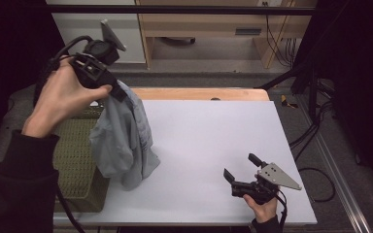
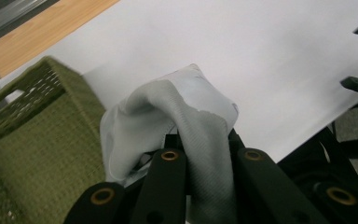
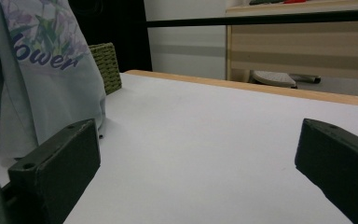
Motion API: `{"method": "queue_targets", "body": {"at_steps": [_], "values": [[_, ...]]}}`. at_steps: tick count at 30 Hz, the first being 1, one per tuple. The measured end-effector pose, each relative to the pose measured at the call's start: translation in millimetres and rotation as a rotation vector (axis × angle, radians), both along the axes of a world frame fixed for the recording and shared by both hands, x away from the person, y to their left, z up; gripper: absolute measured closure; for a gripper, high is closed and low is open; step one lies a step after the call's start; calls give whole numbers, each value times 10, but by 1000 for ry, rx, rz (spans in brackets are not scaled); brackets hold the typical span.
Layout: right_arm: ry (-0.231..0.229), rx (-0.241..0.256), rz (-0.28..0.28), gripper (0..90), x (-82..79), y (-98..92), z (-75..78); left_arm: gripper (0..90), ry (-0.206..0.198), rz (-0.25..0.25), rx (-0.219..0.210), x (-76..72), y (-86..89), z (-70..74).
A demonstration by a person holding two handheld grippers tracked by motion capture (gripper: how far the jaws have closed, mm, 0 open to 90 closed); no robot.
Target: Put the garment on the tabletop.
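White table [image 1: 209, 141]; green basket [image 1: 80, 160]

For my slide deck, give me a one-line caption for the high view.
Left gripper lifts a grey garment beside the green basket while the open right gripper waits.

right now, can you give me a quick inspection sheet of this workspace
Surface: white table top on a wooden table, bare across the middle and right.
Job's things: pale grey garment hangs from the left gripper, its lower end resting on the table beside the basket; printed lettering shows in the right gripper view. Green woven basket sits at the table's left edge.
Clutter: nothing seen on the table.
Grippers: left gripper raised, jaws closed on the garment. Right gripper low near the front right edge, jaws apart, holding nothing.
Cables: one trails from each gripper; more lie on the floor at the right.
Surroundings: wooden furniture behind the table, dark curtains at both sides.
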State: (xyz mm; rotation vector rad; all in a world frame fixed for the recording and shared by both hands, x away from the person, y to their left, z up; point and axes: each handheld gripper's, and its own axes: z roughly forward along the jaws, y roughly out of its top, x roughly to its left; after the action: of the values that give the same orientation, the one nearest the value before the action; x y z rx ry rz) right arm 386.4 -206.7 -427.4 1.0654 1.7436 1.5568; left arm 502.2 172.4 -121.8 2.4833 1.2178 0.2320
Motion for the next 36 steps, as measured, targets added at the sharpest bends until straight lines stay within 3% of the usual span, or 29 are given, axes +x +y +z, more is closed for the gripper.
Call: {"method": "queue_targets", "body": {"at_steps": [10, 12, 20, 26, 33, 36], "values": [[12, 2, -2, 2, 6, 10, -14, 845, -21, -142, -7, -83, -620, -82], [12, 9, 0, 2, 8, 20, -20, 845, -27, -181, 13, -106, -745, -86], [16, 1, 1, 2, 1, 8, -16, 845, -16, -253, 17, -139, -1055, -199], [17, 16, 9, 2, -5, -4, -7, 845, 9, -270, 10, -61, -1138, -450], [4, -1, 6, 2, 10, -1, -27, 844, 38, -274, -20, 22, -1195, -802], [23, 16, 10, 2, -12, 4, -10, 844, 50, -300, -6, 44, -1217, -966]]}}
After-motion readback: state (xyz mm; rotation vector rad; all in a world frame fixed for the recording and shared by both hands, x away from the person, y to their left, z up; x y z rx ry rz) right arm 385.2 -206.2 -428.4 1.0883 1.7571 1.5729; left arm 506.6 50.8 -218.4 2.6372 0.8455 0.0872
